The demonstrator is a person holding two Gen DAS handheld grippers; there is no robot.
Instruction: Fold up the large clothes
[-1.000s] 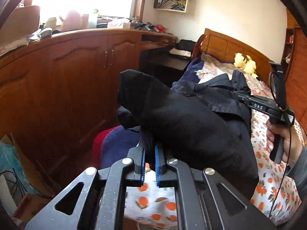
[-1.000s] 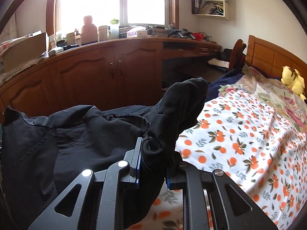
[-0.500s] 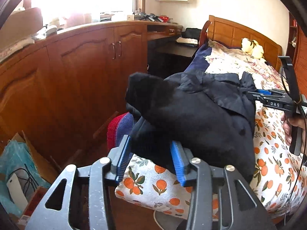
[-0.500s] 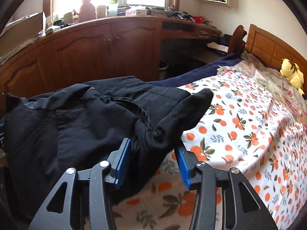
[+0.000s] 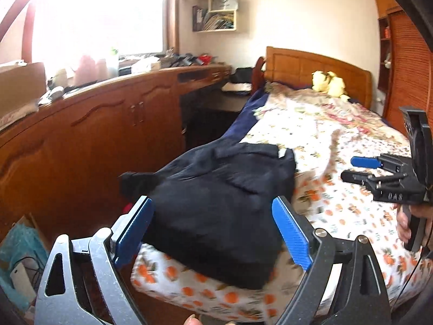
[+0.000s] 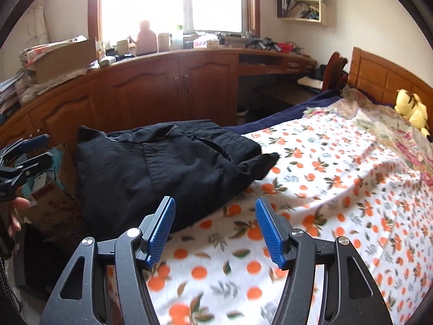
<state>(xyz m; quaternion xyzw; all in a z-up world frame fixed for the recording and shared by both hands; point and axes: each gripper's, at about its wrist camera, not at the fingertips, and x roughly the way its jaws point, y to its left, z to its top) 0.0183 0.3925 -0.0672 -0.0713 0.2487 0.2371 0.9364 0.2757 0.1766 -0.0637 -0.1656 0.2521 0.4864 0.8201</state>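
Black jacket [image 6: 167, 170] lies free; both fingers opening, empty; right view alone shows its sleeve [image 6: 259, 163].

Blown-out window [image 6: 173, 0] glare, slight motion blur, fisheye-curved dark corners.

Black garment [image 6: 162, 168]; white bedspread [image 6: 324, 189], orange-fruit print, possibly tangerines.

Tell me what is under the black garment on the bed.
The black garment lies on the orange-print blanket at the bed's corner, and the blanket shows all around its near edge. Whatever else lies beneath the folded cloth is covered, so I cannot tell.
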